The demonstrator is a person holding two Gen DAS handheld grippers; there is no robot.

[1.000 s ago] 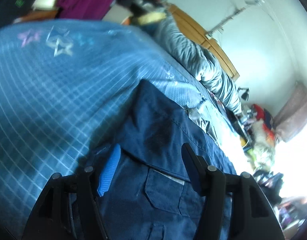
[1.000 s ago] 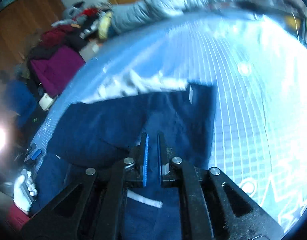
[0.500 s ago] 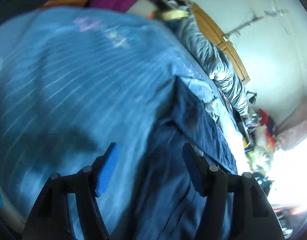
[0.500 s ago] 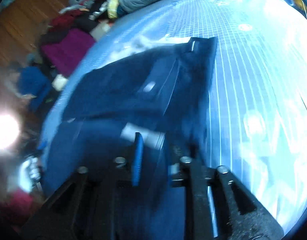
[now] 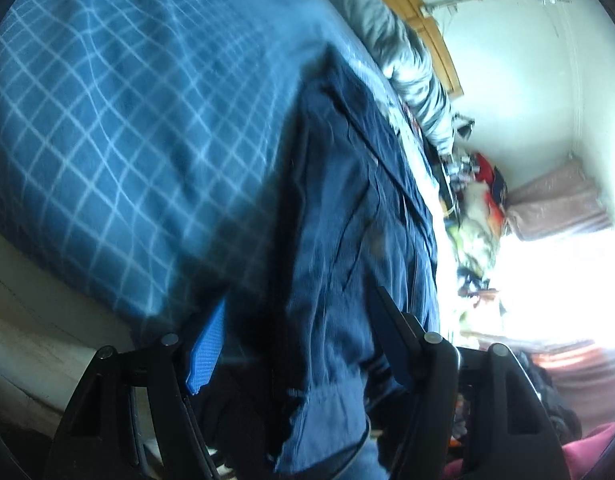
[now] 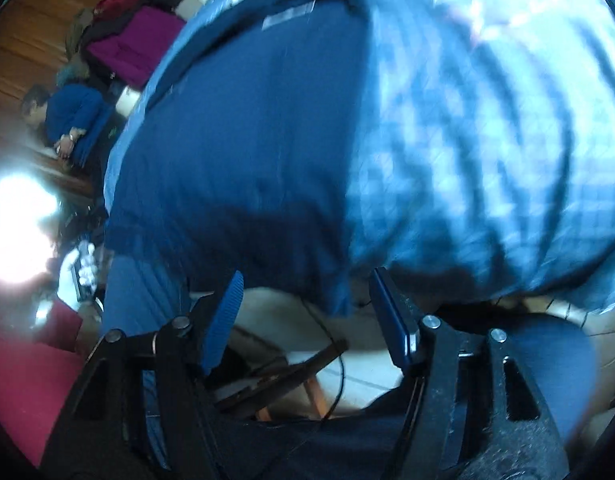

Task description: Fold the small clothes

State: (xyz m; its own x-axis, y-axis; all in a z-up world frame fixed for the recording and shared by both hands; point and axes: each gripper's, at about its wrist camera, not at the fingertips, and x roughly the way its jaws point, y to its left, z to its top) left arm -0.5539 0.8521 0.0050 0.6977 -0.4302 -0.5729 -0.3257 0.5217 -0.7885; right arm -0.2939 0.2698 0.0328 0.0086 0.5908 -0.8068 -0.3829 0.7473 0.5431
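Observation:
Dark navy trousers (image 5: 347, 216) lie on the blue checked bedspread (image 5: 119, 120), one end hanging over the bed's near edge. My left gripper (image 5: 295, 332) is open low at that edge, with the hanging cloth between its blue pads but not clamped. In the right wrist view the same navy trousers (image 6: 247, 140) spread across the bed, a pale label near their far end. My right gripper (image 6: 307, 308) is open just off the bed edge, its fingers apart below the garment's hem, holding nothing.
A grey padded quilt (image 5: 407, 52) lies along the wooden headboard (image 5: 431, 36). Clothes pile up on the floor, with a purple garment (image 6: 135, 44) and a person in blue (image 6: 71, 120) seated far left. Cables and a wooden stand (image 6: 291, 376) sit below the bed edge.
My right gripper, shut one second ago over the trousers, has opened and drawn back off the bed edge. The left gripper stayed open and dropped toward the bed's near edge.

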